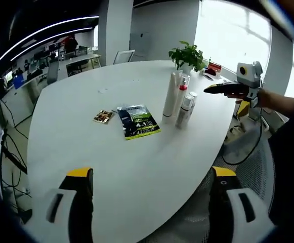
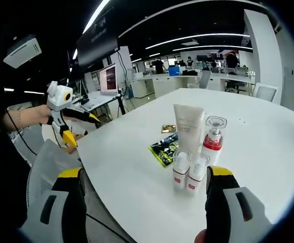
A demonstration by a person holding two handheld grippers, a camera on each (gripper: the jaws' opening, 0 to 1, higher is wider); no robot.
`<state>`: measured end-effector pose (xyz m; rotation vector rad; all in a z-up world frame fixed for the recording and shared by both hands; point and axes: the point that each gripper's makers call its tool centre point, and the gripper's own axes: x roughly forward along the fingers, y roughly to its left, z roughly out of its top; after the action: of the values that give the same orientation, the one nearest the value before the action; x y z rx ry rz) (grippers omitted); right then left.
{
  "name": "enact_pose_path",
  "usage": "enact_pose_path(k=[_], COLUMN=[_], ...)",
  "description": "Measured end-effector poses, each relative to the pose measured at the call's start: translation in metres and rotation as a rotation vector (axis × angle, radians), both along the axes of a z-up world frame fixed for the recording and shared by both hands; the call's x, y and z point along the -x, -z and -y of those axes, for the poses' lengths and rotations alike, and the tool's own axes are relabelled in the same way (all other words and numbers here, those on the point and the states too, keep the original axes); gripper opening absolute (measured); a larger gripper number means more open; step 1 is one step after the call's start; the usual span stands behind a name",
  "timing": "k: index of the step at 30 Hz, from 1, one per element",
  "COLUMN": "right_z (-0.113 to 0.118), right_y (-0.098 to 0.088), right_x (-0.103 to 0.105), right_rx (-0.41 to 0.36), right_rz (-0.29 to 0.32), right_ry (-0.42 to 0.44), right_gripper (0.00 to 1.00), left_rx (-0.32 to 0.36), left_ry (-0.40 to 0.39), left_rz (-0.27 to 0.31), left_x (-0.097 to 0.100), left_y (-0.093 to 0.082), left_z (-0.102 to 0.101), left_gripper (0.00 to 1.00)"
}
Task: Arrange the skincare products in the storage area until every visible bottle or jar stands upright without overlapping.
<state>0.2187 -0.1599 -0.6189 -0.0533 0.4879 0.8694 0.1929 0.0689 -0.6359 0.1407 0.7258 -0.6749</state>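
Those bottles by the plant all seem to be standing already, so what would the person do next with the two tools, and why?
Probably a small check rather than a grab: ease the right gripper closer to the bottles. The tube, pump bottle and two small ones stand upright in a tight cluster, and whether they touch is unclear. Both grippers' jaws are open and empty, the left gripper far back across the table.
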Motion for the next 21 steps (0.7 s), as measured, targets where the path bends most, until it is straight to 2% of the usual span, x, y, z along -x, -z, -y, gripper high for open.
enact_pose_path(k=[9,21], right_z=[0.0022,0.0044], right_y=[0.0033,0.0055], right_x=[0.0015,-0.0006], right_rx=[0.0,-0.003], right_rz=[-0.009,-0.014], right_ry=[-0.006,0.008], right_gripper=[0.99,0.99], left_rx=[-0.007,-0.012], left_ry=[-0.025,-0.006], left_rz=[-0.011,-0.011], left_x=[0.001,-0.0062], left_y=[0.0028,0.0047], left_z=[-0.0047,0.001], left_gripper=[0.93,0.94])
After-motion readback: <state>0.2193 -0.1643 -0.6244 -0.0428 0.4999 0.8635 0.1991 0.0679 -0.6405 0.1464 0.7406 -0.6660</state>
